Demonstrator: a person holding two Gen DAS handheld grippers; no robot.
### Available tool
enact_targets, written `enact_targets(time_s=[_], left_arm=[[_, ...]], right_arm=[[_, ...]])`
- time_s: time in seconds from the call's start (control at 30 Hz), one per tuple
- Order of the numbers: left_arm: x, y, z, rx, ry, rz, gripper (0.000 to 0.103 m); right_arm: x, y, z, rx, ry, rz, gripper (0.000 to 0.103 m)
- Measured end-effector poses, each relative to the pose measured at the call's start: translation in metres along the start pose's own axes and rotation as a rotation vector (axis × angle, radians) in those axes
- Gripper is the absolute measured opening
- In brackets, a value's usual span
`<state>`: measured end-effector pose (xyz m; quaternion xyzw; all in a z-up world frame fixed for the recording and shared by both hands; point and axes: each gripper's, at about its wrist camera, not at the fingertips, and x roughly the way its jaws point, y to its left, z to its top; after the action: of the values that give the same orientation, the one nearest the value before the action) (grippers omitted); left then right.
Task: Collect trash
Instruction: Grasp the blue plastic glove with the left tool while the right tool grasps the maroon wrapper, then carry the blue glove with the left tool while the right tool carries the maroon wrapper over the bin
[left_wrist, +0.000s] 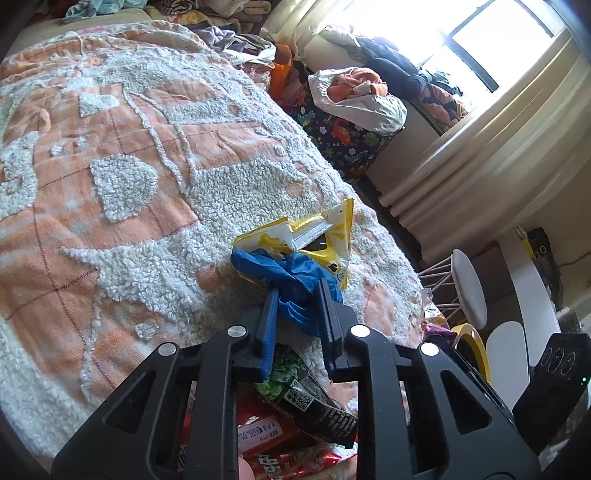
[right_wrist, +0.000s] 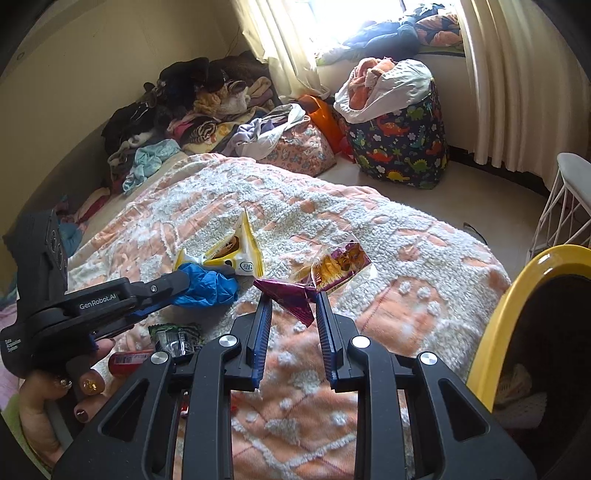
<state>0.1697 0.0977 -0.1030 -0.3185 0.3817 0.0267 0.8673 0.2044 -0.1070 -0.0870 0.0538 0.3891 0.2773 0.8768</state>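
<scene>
While both grippers work over the bed, clutter crowds them: a yellow wrapper (left_wrist: 314, 240) lies touching the blue glove (left_wrist: 295, 284), and a green-and-black packet (left_wrist: 310, 398) and red wrappers (left_wrist: 266, 439) lie beneath the left gripper (left_wrist: 297, 291) at lower centre. A dinosaur-print bag (right_wrist: 402, 147) stuffed with clothes stands upper right, beside the curtains (right_wrist: 509, 81); a clothes pile (right_wrist: 192, 107) fills the upper left. The surface is an orange-and-white tufted blanket (right_wrist: 406, 236). A yellow-rimmed bin (right_wrist: 495, 321) sits at the right edge. The left gripper is clamped on the crumpled glove, which has no clear long axis. The right gripper (right_wrist: 291, 297) pinches the purple wrapper (right_wrist: 295, 299) by its near corner; its long axis runs toward upper right.
</scene>
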Motion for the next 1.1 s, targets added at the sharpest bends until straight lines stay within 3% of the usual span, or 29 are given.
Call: enact_targets(time_s=[1.0, 1.1], left_arm=[[-0.043, -0.058, -0.013, 0.157, -0.055, -0.061, 0.008], [-0.044, -0.064, -0.014, 0.175, -0.054, -0.067, 0.008]], right_arm=[[-0.060, -0.002, -0.021, -0.020, -0.058, -0.016, 0.023], [-0.064, -0.004, -0.022, -0.019, -0.062, -0.021, 0.019]])
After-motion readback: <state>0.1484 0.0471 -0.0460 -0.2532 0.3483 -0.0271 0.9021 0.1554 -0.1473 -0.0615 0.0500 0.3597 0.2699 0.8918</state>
